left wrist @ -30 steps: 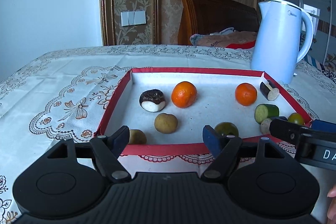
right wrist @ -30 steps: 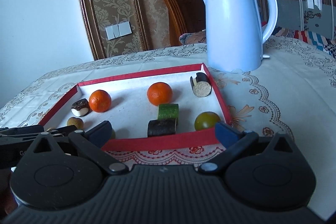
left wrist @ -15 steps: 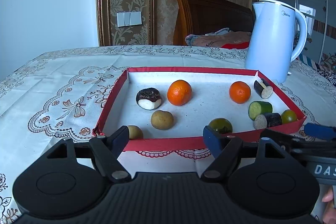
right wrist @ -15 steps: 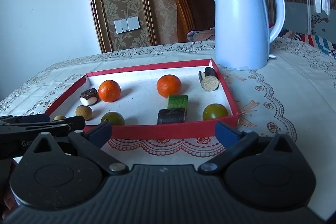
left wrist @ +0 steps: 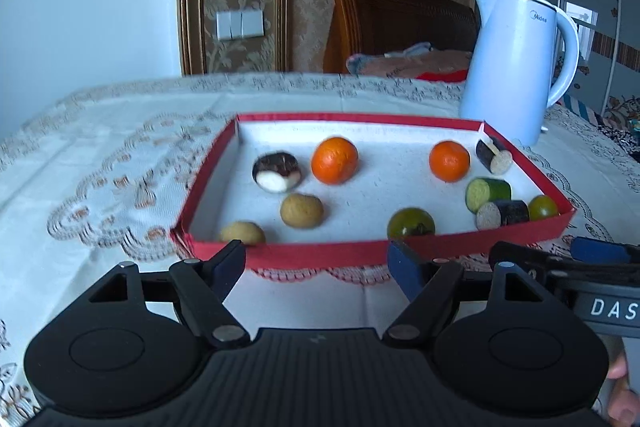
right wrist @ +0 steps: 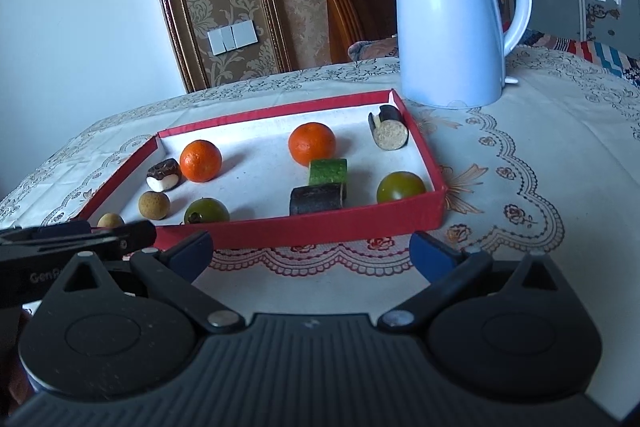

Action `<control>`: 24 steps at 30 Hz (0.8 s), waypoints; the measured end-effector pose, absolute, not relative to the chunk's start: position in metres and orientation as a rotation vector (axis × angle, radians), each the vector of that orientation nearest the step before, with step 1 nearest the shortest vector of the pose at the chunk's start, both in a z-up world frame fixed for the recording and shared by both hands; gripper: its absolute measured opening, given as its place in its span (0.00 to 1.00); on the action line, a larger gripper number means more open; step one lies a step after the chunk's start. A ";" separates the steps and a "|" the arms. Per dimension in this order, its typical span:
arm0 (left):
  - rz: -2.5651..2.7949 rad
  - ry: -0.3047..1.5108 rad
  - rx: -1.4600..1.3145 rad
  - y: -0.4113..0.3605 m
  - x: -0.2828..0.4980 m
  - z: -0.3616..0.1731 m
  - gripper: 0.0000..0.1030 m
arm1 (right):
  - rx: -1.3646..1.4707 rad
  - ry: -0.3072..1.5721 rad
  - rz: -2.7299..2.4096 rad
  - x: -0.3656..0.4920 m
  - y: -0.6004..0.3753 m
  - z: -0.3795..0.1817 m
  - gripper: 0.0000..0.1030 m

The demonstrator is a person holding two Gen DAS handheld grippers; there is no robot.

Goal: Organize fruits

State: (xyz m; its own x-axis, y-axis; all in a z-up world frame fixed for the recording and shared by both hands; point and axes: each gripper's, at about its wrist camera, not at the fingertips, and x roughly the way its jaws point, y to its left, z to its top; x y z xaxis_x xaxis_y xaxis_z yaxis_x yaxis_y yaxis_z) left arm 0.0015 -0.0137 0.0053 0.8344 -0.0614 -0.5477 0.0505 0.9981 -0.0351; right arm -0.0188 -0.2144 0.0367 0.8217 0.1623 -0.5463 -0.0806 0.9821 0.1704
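Lace-covered counter (left wrist: 120, 147) carrying red tray (left wrist: 320, 253) with oranges (left wrist: 334, 160), longans (left wrist: 301, 210) and green fruits (left wrist: 411, 223) mixed inside. Backing away since a second ago, widening the view. Left tool (left wrist: 316, 263) and right tool (right wrist: 312, 251) both gaping, gripping nothing, hovering before the tray's near rim.

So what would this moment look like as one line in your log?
left hand-held gripper: open, empty | right hand-held gripper: open, empty | both short of red tray | fruit in tray | kettle behind
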 end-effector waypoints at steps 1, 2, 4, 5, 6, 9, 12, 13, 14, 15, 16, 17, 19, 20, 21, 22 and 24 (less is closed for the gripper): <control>-0.059 0.587 -0.027 -0.013 0.003 0.005 0.76 | 0.141 0.597 0.128 -0.018 -0.214 0.036 1.00; -0.056 0.587 -0.033 -0.012 0.003 0.005 0.76 | 0.141 0.598 0.128 -0.018 -0.214 0.036 1.00; -0.051 0.585 -0.039 -0.011 0.002 0.005 0.76 | 0.141 0.596 0.129 -0.019 -0.214 0.036 1.00; -0.049 0.584 -0.038 -0.012 0.002 0.005 0.76 | 0.141 0.598 0.129 -0.018 -0.214 0.036 1.00; -0.047 0.583 -0.036 -0.012 0.002 0.005 0.76 | 0.141 0.600 0.130 -0.018 -0.214 0.036 1.00; -0.043 0.579 -0.023 -0.014 0.002 0.004 0.76 | 0.144 0.602 0.130 -0.017 -0.215 0.035 1.00; -0.041 0.574 -0.012 -0.016 0.001 0.004 0.76 | 0.144 0.606 0.129 -0.016 -0.215 0.035 1.00; -0.041 0.574 -0.010 -0.016 0.002 0.004 0.76 | 0.145 0.605 0.130 -0.017 -0.215 0.035 1.00; -0.039 0.576 -0.008 -0.016 0.002 0.004 0.76 | 0.145 0.606 0.130 -0.017 -0.215 0.035 1.00; -0.039 0.575 -0.006 -0.016 0.002 0.004 0.76 | 0.144 0.607 0.130 -0.016 -0.215 0.035 1.00; -0.038 0.574 -0.005 -0.017 0.002 0.004 0.76 | 0.144 0.608 0.131 -0.016 -0.215 0.034 1.00; -0.037 0.571 -0.004 -0.017 0.002 0.004 0.76 | 0.144 0.608 0.130 -0.016 -0.215 0.035 1.00; -0.035 0.570 -0.003 -0.017 0.001 0.004 0.76 | 0.144 0.608 0.131 -0.016 -0.215 0.034 1.00; -0.035 0.570 -0.001 -0.017 0.002 0.004 0.76 | 0.144 0.608 0.131 -0.016 -0.215 0.034 1.00; -0.035 0.571 0.000 -0.017 0.002 0.004 0.76 | 0.144 0.608 0.131 -0.016 -0.215 0.034 1.00; -0.036 0.573 0.001 -0.017 0.002 0.004 0.76 | 0.144 0.608 0.131 -0.016 -0.215 0.034 1.00; -0.037 0.576 -0.001 -0.017 0.002 0.004 0.76 | 0.144 0.608 0.131 -0.016 -0.215 0.034 1.00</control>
